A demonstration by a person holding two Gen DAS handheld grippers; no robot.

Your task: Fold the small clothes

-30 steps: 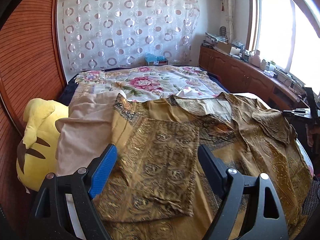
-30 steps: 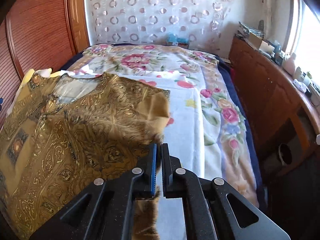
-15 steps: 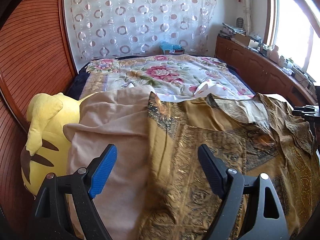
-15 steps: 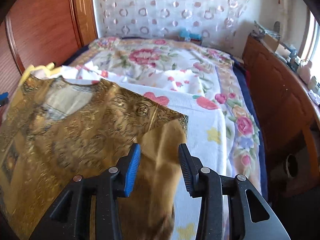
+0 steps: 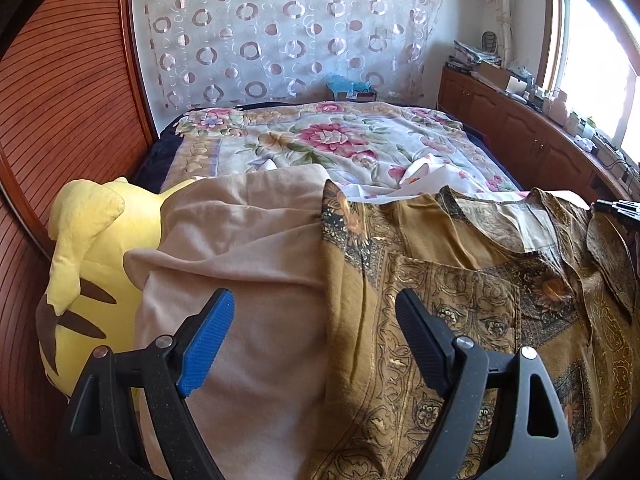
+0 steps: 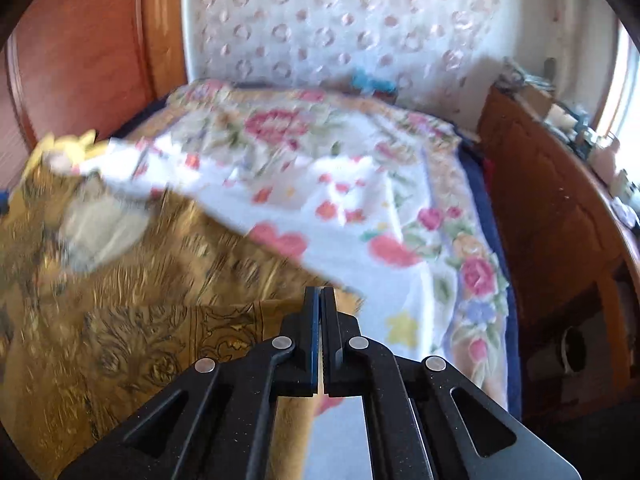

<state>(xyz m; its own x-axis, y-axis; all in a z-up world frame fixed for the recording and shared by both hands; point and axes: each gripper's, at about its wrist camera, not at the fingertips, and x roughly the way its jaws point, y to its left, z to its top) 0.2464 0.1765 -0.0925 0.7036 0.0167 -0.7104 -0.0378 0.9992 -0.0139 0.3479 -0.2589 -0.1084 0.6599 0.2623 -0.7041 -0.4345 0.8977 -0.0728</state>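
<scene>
My left gripper (image 5: 310, 336) was matte black plastic, with triangular cut-outs in its arms and small silver pivot screws, and one finger wore a ribbed blue pad (image 5: 206, 342) while the other pad looked black. My right gripper (image 6: 321, 300) had the same black speckled frame, round silver screws and a thin blue edge.

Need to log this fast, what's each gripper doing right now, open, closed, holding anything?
Left gripper: open, holding nothing, above the gold-brown patterned shirt.
Right gripper: closed on that shirt's edge; its jaws have just been closing.
</scene>
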